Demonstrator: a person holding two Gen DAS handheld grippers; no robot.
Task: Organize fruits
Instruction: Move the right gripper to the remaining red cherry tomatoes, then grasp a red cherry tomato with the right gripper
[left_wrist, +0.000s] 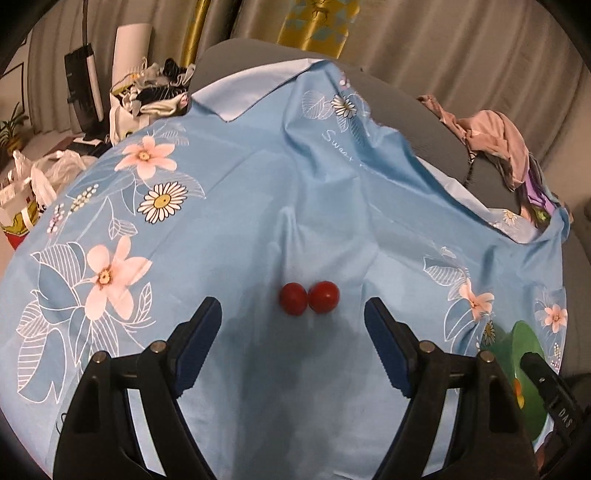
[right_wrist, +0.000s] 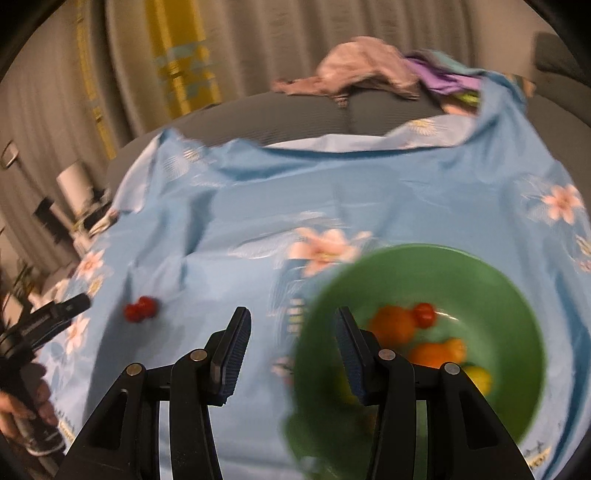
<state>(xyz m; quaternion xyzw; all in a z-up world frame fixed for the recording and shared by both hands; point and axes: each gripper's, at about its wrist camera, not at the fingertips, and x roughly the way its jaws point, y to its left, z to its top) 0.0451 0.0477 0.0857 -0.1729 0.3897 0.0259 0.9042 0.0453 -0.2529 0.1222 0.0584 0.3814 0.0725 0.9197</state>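
Left gripper (left_wrist: 293, 325), open and empty, faces 2 touching small round red fruits (left_wrist: 308, 298): centre on 1 only (right gripper (right_wrist: 291, 345) empty, part-open) above green plastic bowl (right_wrist: 517, 295).

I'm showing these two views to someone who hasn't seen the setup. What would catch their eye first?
Probably the two red cherry tomatoes lying side by side, touching, on the blue flowered cloth, just ahead of the open, empty left claw. Next, the green bowl in the right wrist view, holding orange, yellow and red fruit, with the right claw straddling its near rim.
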